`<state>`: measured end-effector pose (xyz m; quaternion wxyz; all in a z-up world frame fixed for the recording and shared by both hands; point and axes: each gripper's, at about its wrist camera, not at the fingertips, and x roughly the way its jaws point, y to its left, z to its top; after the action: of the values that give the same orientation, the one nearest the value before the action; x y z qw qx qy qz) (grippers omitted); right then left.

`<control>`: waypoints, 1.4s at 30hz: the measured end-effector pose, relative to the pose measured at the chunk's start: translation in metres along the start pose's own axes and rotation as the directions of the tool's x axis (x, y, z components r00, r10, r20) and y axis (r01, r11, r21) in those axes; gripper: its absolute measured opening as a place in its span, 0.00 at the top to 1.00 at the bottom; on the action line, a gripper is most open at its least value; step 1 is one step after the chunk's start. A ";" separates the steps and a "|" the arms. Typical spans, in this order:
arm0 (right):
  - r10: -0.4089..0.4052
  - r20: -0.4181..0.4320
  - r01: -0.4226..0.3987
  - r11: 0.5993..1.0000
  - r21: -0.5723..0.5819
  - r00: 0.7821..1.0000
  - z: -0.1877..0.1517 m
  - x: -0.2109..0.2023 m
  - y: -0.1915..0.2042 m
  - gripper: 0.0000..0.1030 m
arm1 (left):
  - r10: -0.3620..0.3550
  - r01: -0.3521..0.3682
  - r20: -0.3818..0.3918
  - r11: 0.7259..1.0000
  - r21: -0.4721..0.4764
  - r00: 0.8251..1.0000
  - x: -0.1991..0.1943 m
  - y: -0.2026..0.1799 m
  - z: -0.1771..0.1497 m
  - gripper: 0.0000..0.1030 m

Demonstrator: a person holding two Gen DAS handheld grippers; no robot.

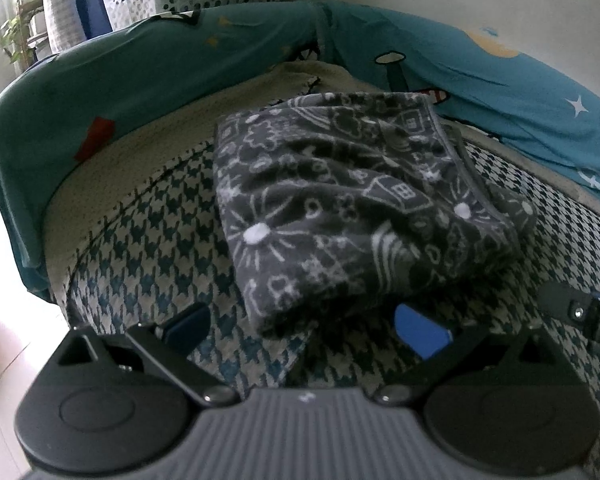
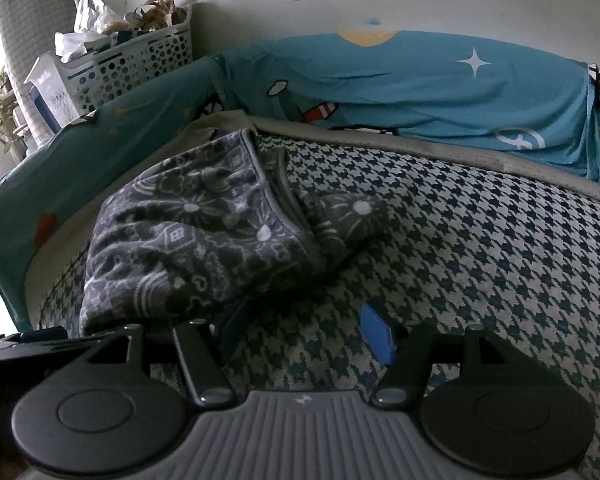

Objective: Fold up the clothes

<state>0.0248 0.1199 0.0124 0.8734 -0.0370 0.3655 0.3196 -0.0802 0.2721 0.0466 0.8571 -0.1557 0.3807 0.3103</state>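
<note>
- One folded grey patterned garment (image 1: 340, 200) lies mid-frame on the houndstooth bed (image 1: 148, 248).
- Two white baskets (image 2: 136, 60) stand upper left.
- Left gripper (image 1: 304, 326) and right gripper (image 2: 304, 334): fingers apart, gripping nothing.

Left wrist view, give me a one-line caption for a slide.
Open left gripper at the near edge of a folded grey patterned garment on a houndstooth cover.

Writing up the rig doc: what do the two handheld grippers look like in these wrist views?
Both match: left gripper and right gripper have a grey ribbed centre body, two round black discs beside it, black linkage arms with silver pivot bolts, and blue pads on the fingertips. No sleeves or hands are visible.
</note>
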 end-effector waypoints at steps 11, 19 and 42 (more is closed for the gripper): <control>0.009 -0.014 -0.009 1.000 0.004 1.000 -0.001 0.002 0.000 0.38 | 0.009 -0.009 -0.009 1.000 -0.002 1.000 0.001 0.000 0.000 0.00; 0.012 -0.022 -0.012 1.000 0.008 1.000 -0.002 0.004 0.000 0.38 | 0.015 -0.015 -0.010 1.000 0.004 1.000 0.001 -0.002 -0.001 0.00; 0.018 -0.031 -0.017 1.000 0.015 0.999 -0.004 0.007 -0.001 0.37 | 0.021 -0.020 -0.018 1.000 0.010 1.000 0.003 -0.002 0.000 0.00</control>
<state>0.0265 0.1215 0.0048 0.8651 -0.0321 0.3816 0.3239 -0.0771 0.2715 0.0442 0.8511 -0.1504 0.3915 0.3158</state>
